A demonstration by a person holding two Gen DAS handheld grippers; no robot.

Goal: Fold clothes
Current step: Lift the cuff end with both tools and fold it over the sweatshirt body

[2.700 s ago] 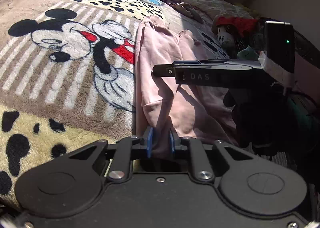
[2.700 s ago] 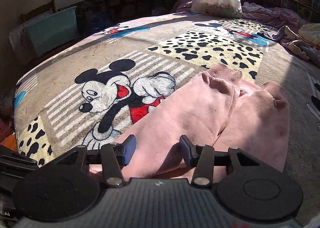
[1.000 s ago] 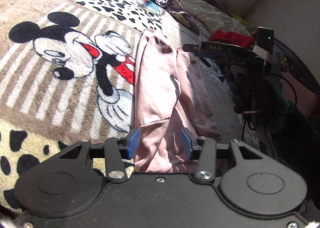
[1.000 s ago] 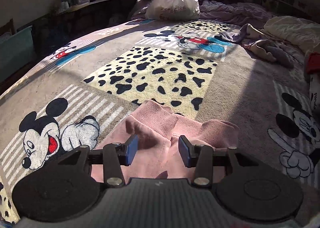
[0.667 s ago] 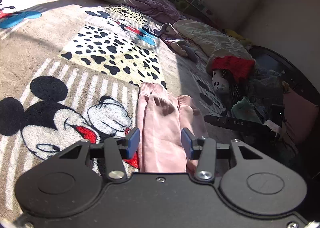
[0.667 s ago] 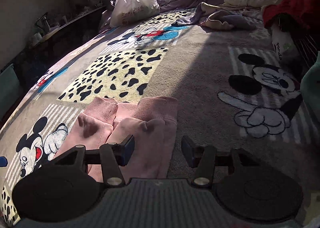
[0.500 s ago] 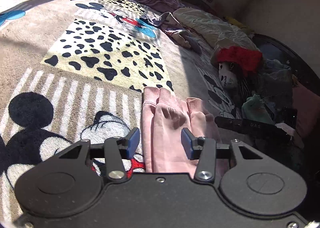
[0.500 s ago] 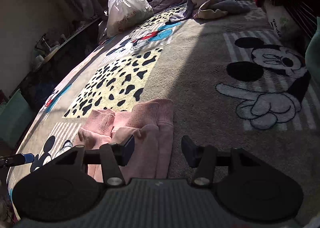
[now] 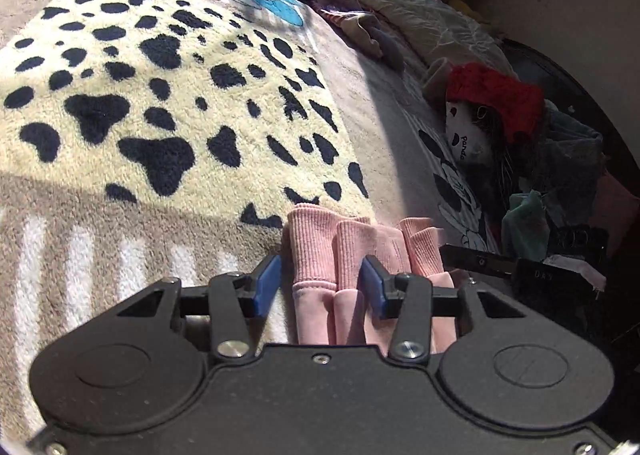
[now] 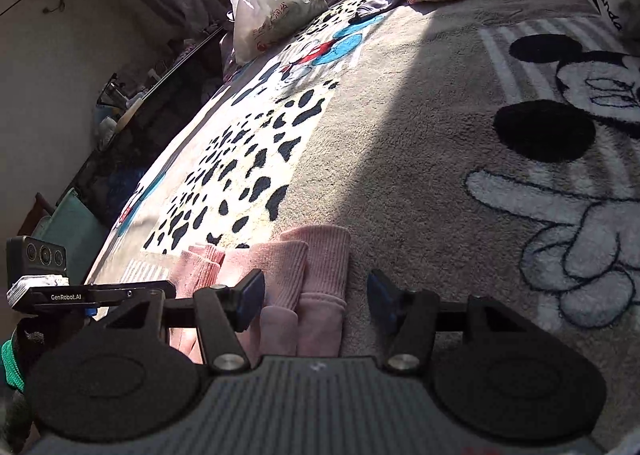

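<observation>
While both tongs hover at the ribbed cuffs of the pink trousers [image 9: 320,251], neither grips: the left tongs [image 9: 320,285] stand released astride two cuffs, and the right tongs [image 10: 316,297], jaws just widening, straddle the outer cuffs [image 10: 316,267] without pressing. The trousers lie on the blanket [image 9: 168,103], this side of its spotted patch. Pinching each cuff pair squarely, all layers together, should keep the fold aligned. Beyond the trousers sits a white bag [image 10: 272,21].

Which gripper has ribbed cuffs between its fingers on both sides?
The left gripper: two pink cuffs fill its gap. The right gripper has cuffs only beside its left finger; blanket shows beside the other.
</observation>
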